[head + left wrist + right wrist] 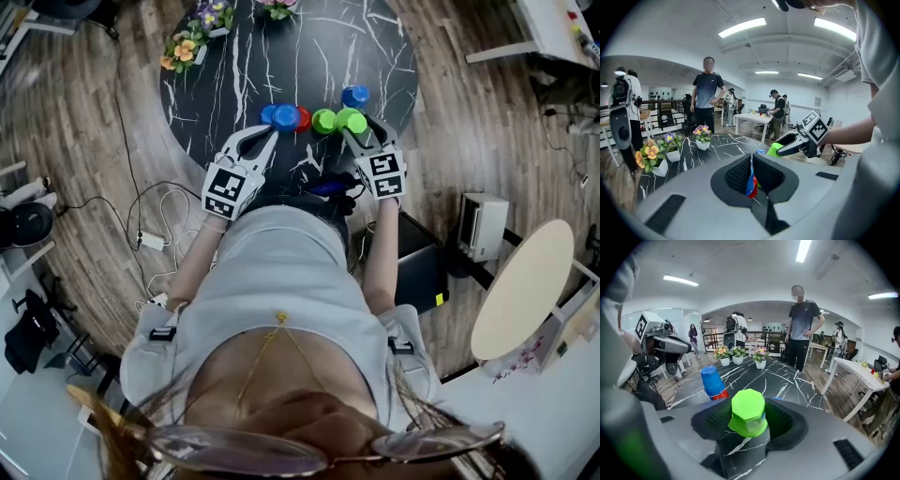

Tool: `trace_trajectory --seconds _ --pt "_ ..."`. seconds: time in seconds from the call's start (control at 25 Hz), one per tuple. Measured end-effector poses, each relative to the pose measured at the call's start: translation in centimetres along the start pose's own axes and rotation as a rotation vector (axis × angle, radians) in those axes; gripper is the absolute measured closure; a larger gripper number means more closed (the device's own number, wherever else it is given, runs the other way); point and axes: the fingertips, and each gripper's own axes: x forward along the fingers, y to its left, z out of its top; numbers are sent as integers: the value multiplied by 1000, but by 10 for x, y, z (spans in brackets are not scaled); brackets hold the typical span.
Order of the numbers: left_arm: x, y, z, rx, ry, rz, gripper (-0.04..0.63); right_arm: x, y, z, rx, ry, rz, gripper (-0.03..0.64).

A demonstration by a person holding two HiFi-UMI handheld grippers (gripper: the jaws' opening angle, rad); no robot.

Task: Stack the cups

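While right gripper (357, 131) pinches green cup (748, 411) near table's (234, 56) edge; left gripper (265, 137) pressed together

Table: round black marble-look table (375, 47), white veins | red cup (302, 119) at the near edge | blue cup (711, 380) upside down over the red cup | green cup (323, 121) just right of the red cup | second blue cup (354, 96) farther right, behind | three flower pots (183, 47) well beyond the red cup, far rim

glossy black marbled table (281, 56), smooth plastic green cup (747, 413), matt wood-plank floor (75, 141).
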Motion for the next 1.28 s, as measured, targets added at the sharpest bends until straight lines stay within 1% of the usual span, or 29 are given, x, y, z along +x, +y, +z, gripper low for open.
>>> trace_trajectory --seconds 0.24,0.64,0.88,1.28 --pt "-7 3 0 -3 -7 7 557 7 15 11 -28 -2 34 385" --pt "-17 12 -7 -30 1 35 557 20 34 24 -63 6 95 385" --pt "-22 17 -12 -39 2 52 557 30 48 28 -99 19 130 385" --pt "-29 24 -16 -55 2 75 557 45 63 29 -129 47 180 385"
